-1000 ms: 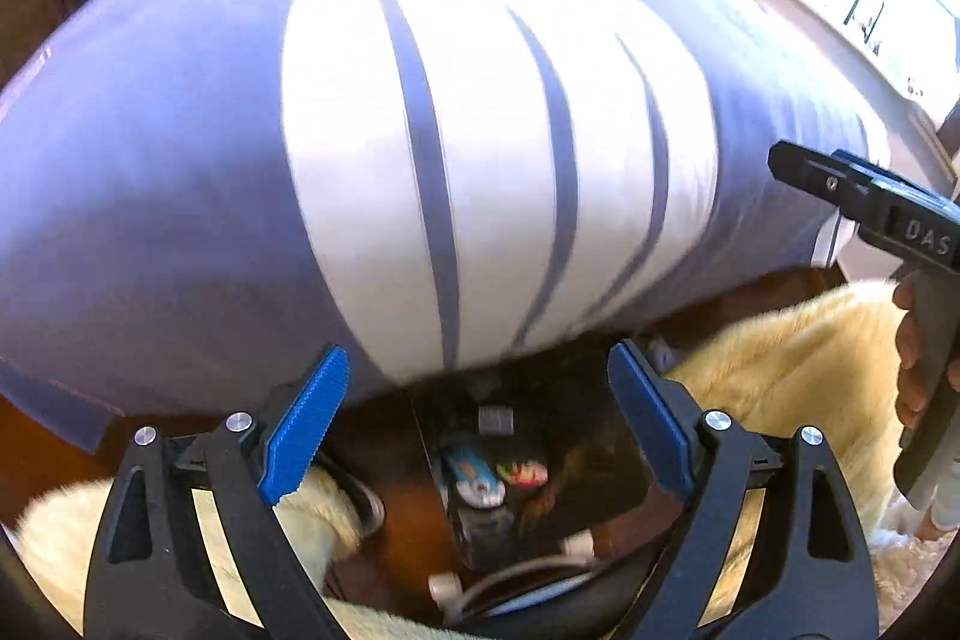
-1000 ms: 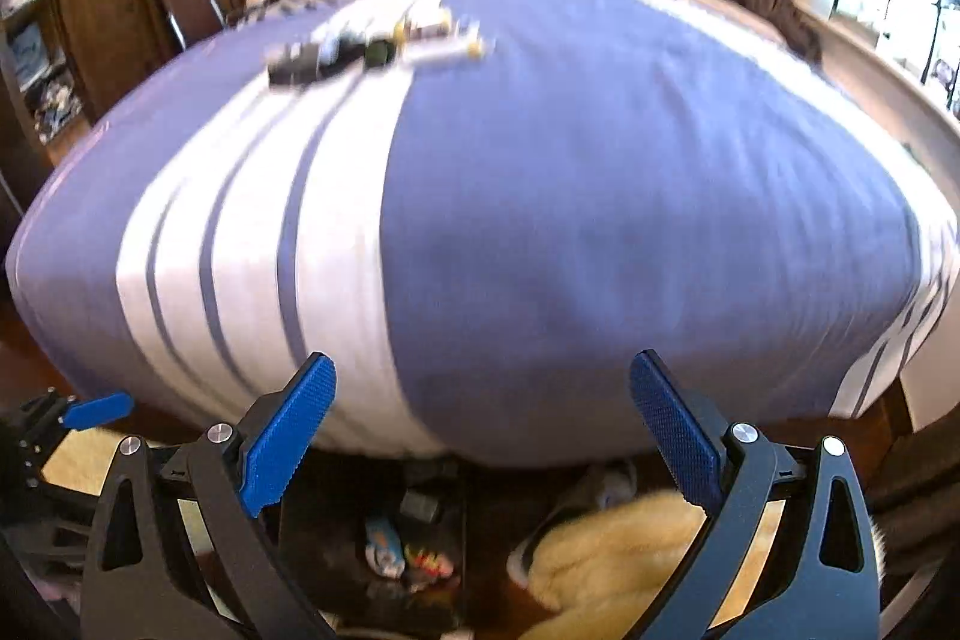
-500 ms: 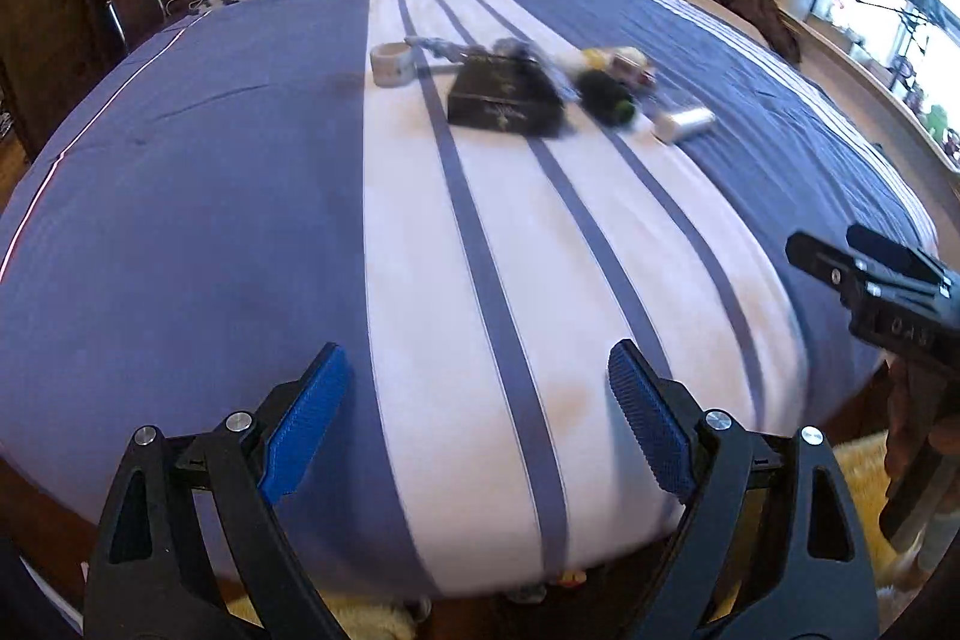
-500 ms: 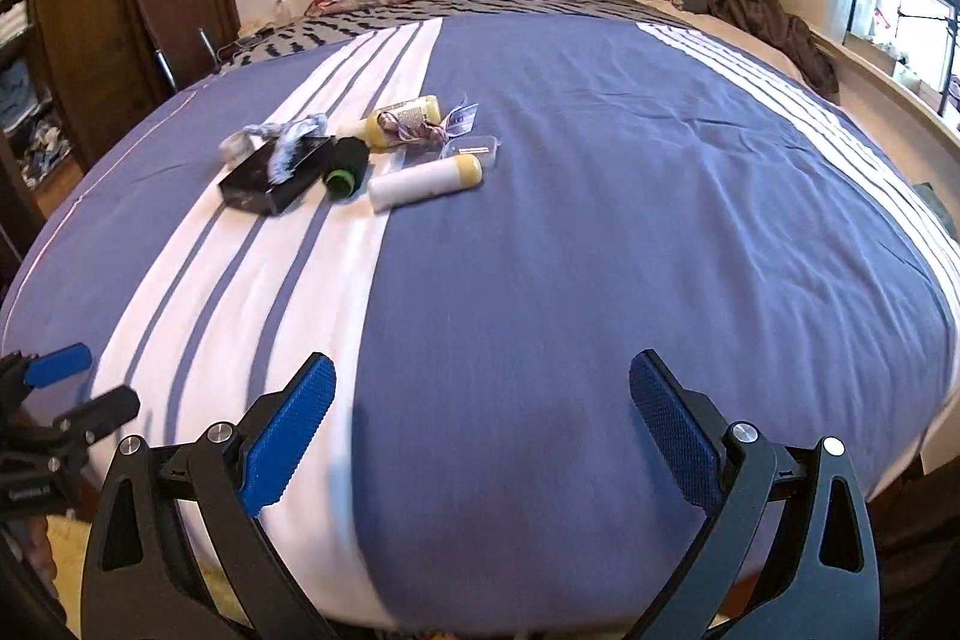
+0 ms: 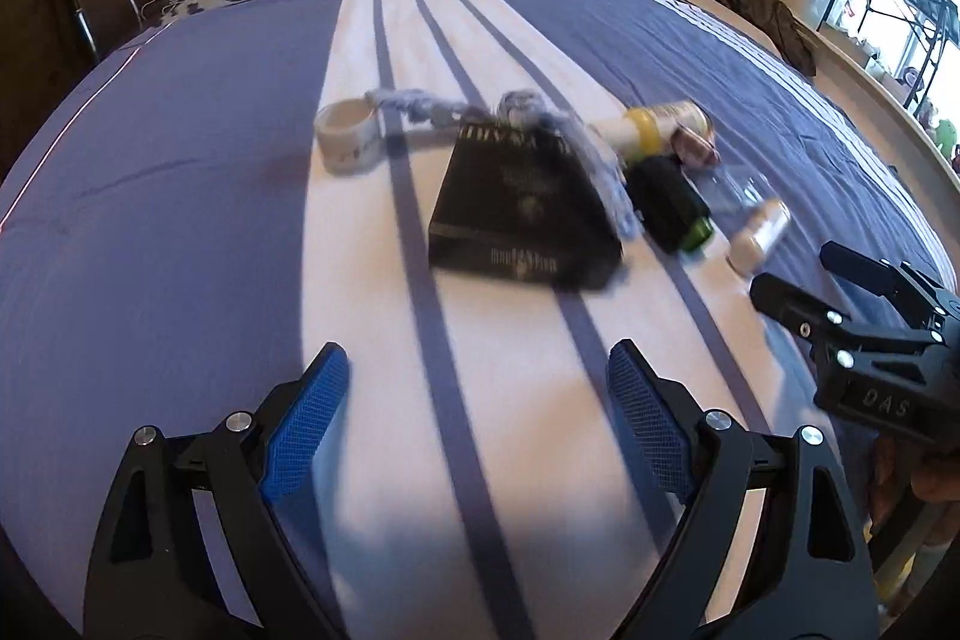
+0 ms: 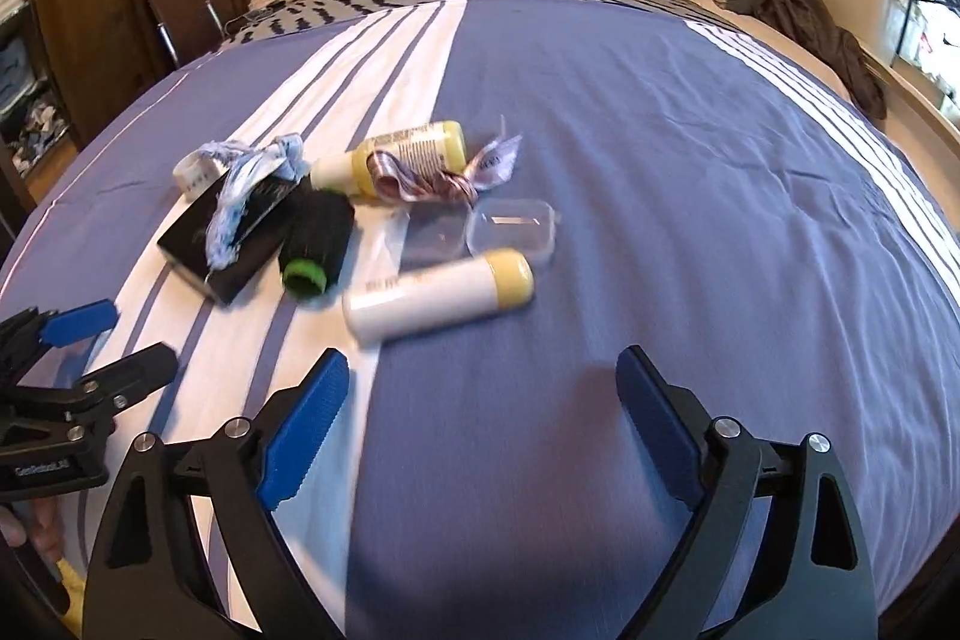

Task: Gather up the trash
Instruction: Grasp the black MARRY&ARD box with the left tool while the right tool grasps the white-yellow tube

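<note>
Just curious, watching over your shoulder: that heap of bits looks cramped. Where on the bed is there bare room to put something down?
Bare sheet lies between the white tube and the right tongs, and across the blue stretch toward the right-hand white stripes. It is crowded from the black box and green-capped roll to the clear case.

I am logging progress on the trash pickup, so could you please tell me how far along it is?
Nothing looks collected yet. Both the left gripper and the right gripper are open and empty above the striped blue bedspread. Left to collect: the flat black box, the white tube with a yellow cap, the black spool with a green end and the rest.
</note>
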`<state>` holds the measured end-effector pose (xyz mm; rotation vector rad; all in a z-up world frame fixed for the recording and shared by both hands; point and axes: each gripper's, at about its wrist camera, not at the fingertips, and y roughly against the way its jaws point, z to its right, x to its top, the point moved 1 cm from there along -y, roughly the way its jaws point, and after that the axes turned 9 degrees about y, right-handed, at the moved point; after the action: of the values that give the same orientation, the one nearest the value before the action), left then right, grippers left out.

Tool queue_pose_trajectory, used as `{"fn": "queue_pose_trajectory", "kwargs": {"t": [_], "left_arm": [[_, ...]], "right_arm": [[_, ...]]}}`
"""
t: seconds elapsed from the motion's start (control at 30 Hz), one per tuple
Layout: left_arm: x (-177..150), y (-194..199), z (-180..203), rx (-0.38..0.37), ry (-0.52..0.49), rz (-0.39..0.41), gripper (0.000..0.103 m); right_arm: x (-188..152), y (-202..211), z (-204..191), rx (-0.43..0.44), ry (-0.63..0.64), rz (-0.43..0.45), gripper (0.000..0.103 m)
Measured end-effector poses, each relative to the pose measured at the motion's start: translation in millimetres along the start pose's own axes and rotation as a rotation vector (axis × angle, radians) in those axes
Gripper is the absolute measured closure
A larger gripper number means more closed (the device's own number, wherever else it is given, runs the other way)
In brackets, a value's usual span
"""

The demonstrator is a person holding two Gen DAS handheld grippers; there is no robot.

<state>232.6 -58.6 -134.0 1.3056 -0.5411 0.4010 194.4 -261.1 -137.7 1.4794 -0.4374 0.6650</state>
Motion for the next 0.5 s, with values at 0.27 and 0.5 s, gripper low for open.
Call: {"fn": "queue_pose_trajectory", "kwargs": {"t": [0.27,0.5], "left_arm": [[28,-22,7,-0.011,-0.012,0.009,0.019],[29,-24,22,-0.021,-0.04,-0.005,0.016]], "right_arm": [[15,-15,-2,0.012,0.032,-0.005,0.021],[15,-15,0,0.026,0.021,-0.005,0.022]]}}
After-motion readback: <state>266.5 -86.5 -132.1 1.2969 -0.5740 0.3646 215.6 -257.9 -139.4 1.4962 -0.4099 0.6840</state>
